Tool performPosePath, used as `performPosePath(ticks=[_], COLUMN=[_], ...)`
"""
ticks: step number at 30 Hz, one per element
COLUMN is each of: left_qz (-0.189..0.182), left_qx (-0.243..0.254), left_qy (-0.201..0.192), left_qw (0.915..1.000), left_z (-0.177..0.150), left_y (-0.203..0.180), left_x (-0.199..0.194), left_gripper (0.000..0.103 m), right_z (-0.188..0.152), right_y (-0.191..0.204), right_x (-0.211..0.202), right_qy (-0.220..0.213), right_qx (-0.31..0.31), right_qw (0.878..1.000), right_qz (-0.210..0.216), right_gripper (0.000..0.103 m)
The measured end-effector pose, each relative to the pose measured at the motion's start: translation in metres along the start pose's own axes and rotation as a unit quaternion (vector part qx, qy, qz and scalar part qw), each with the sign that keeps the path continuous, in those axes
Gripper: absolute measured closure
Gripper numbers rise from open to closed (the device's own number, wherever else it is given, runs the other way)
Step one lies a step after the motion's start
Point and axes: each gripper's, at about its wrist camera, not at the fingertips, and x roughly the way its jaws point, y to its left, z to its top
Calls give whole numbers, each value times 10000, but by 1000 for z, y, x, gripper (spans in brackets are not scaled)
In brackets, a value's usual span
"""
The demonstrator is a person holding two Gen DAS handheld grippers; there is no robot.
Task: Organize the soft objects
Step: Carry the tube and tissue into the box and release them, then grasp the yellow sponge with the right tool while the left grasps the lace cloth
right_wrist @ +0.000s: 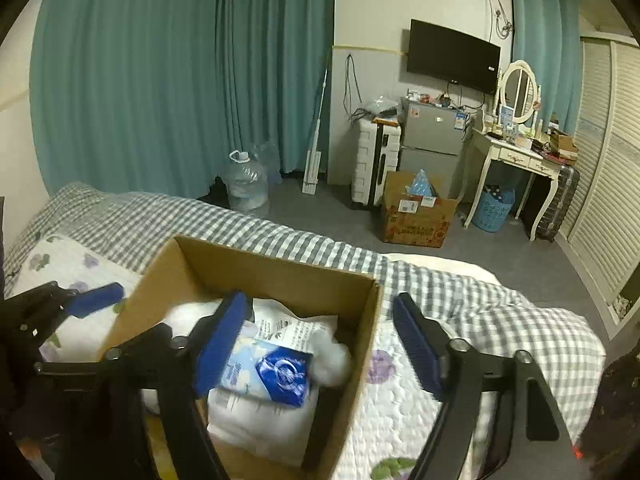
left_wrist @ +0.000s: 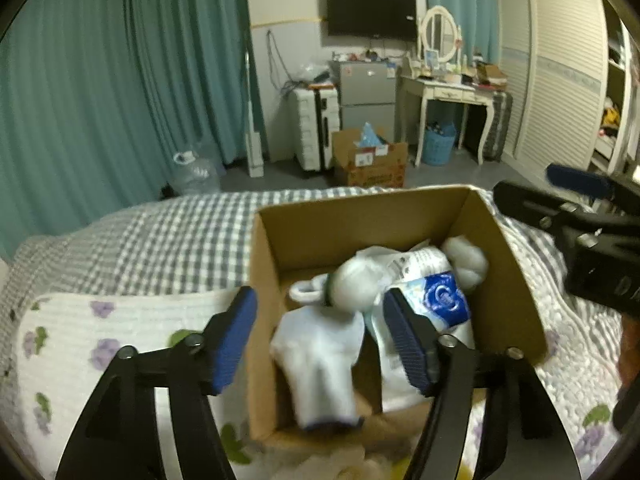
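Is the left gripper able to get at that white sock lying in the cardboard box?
Probably yes. The left gripper is open and poised over the cardboard box, whose top is open. The white sock lies uncovered at the near side, right between the fingers, and nothing blocks the way down.

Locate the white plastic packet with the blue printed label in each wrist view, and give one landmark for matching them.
Left wrist: white plastic packet with the blue printed label lies right of centre inside the brown cardboard box, just beyond the left gripper.
Right wrist: same packet sits lower centre in the box, beside the right gripper.
Shared landmark: black wall television.
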Motion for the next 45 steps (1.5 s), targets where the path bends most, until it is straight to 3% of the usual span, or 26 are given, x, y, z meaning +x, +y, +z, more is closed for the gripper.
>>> performPosePath(ticks=[3, 8, 13, 19, 25, 31, 33, 38, 43, 45], left_qz=[150, 175, 174, 267, 193, 384, 377, 657, 646, 680], left_qx=[72, 80, 74, 0, -226, -597, -671, -484, -374, -383], left_qy=[-133, -412, -565, -630, -188, 281, 370, 689, 618, 625], left_qw=[9998, 9990, 9982, 9977, 9994, 9971, 9964, 9943, 9953, 9950], left_z=[-2, -9, -20, -56, -111, -144, -158, -185, -185, -185], left_y=[3, 11, 15, 18, 22, 30, 33, 33, 27, 27], left_x=[-36, -112, -173, -196, -152, -80, -64, -37, -41, -41], left_gripper=[18, 1, 0, 0, 0, 0, 0, 0, 0, 0], right_z=[6, 12, 5, -26, -84, -134, -146, -179, -193, -195], right_y=[1, 11, 26, 49, 59, 68, 68, 66, 69, 68], right_x=[-39, -109, -171, -203, -169, -76, -54, -10, 4, 7], right_qy=[-137, -261, -210, -44, 458, 1146, 1268, 1586, 1799, 1843], right_qx=[-110, -288, -459, -561, -455, -378, -328, 31, 70, 103], right_qw=[9998, 9990, 9985, 9984, 9979, 9927, 9914, 9867, 9820, 9808], right_qz=[-112, -234, -213, -70, 19, -64, -46, 354, 561, 633], right_gripper=[9, 0, 0, 0, 0, 2, 17, 41, 51, 60])
